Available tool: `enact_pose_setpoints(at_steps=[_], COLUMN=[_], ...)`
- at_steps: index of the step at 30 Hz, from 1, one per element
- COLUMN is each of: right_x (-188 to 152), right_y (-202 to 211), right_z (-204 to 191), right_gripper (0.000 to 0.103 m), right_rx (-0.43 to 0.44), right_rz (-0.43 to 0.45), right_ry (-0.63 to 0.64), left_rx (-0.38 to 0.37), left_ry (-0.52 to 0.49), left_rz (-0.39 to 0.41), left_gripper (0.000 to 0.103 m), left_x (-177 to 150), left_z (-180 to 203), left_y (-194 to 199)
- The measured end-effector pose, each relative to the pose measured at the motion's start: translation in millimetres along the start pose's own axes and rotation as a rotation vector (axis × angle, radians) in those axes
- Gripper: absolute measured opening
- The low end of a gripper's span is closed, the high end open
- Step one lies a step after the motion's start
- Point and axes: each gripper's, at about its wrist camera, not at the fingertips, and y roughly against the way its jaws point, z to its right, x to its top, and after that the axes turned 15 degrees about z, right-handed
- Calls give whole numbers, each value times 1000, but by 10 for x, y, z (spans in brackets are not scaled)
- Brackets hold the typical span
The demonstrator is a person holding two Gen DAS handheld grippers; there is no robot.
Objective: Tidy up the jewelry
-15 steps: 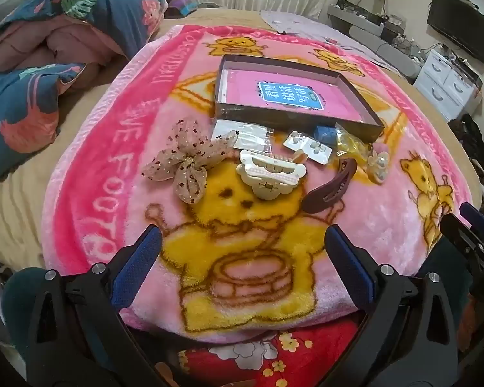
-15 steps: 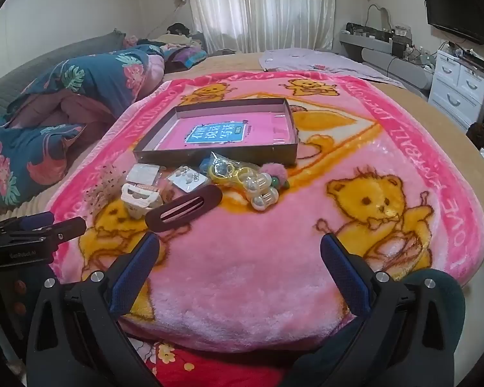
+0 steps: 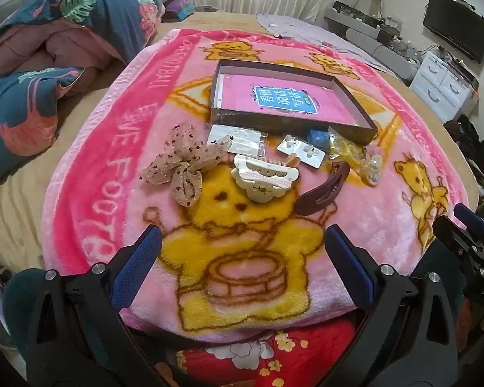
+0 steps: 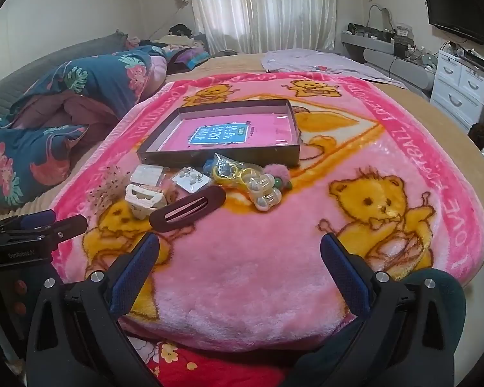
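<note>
Fingers of the left gripper (image 3: 242, 251) and the right gripper (image 4: 240, 253) are spread wide with nothing between them, both low over the near edge of a pink bear blanket (image 4: 251, 267) on the bed. Jewelry lies in a row just in front of a shallow box (image 3: 287, 125) with a pink floor: a beige dotted bow (image 3: 184, 167), a cream claw clip (image 3: 263, 177), a maroon clip (image 4: 187, 211), carded earrings (image 3: 301, 151) and yellow and pearl pieces in a clear bag (image 4: 248, 177).

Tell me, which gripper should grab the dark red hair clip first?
Probably the right gripper. The dark red hair clip lies just ahead of its open fingers; from the left gripper it sits off to the right, behind the cream claw clip.
</note>
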Motion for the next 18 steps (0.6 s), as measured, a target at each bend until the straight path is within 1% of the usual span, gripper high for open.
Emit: enact_pose_setpoints(at_steps=[1,3,4,13,14,18], right_x=[1,3,12,19,18,37], right_y=[0,-2,27,22,20,28], right_z=[-3,-11,-74,-48,-43,-78], right_gripper=[99,99,99,99,99,99], right_rx=[1,2,2,2,2,2], right_rz=[0,0,1,5,5,6], right_ry=[-1,-2,-1,-1,-1,-2], left_rx=[-5,-8,-5,-4,-2,-2], left_ry=[4,3,1,1,2,4], left_rz=[7,9,10,10,14,18], left_gripper=[95,95,95,95,95,95], left_x=[-47,-38,-42,4,-42,-27], left_z=[-30,-29,-28,-43,-23,-28], left_y=[33,31,32,14,51,57])
